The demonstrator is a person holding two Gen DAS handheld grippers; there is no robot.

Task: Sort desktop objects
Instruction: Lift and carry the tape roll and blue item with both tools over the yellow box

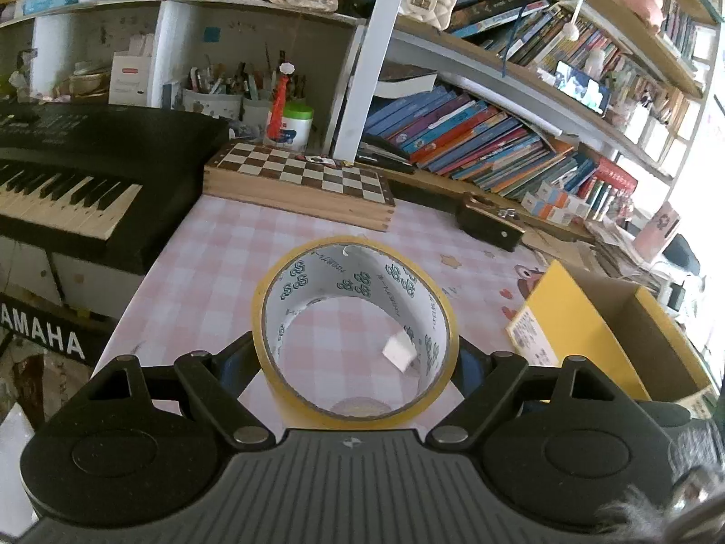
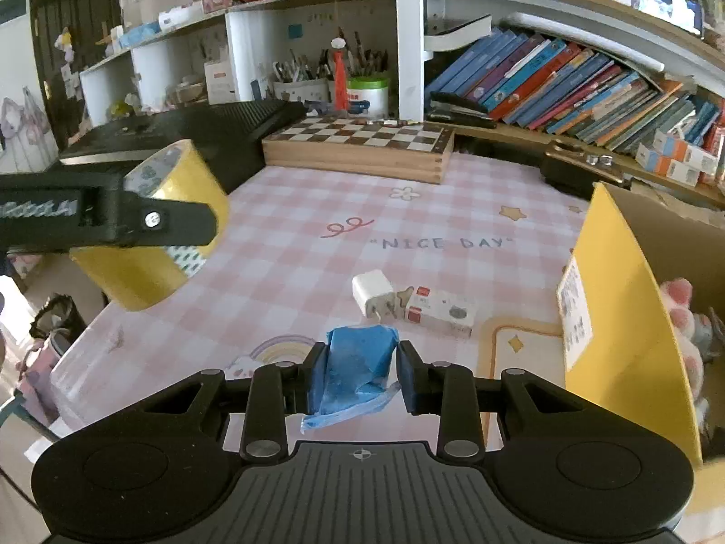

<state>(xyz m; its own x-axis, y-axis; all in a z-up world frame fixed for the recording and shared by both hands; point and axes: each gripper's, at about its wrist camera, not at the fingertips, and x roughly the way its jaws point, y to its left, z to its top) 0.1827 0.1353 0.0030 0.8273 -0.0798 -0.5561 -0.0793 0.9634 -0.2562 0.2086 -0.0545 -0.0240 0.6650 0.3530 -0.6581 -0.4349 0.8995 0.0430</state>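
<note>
While clamped across its outer sides by the left gripper (image 1: pixel 355 358), yellow packing-tape roll (image 1: pixel 355 331) raised off the pink checked tablecloth (image 1: pixel 235 245), low centre of frame. Blue plastic packet (image 2: pixel 358 371) pinched in the right gripper (image 2: pixel 360 378), bottom centre; white charger plug (image 2: pixel 374 292) and small box (image 2: pixel 442 313) lying beyond, yellow cardboard box (image 2: pixel 621 299) at right edge.

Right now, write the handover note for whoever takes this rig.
Left claw: shut on the yellow roll of packing tape, held above the pink checked tablecloth.
Right claw: shut on a crumpled blue plastic bag.
Yellow cardboard box stands at the right; a pink plush toy already lies inside.
Left on the cloth: white plug charger and small white-and-red carton, side by side.
Left to do: put away both held items, then those two.
</note>
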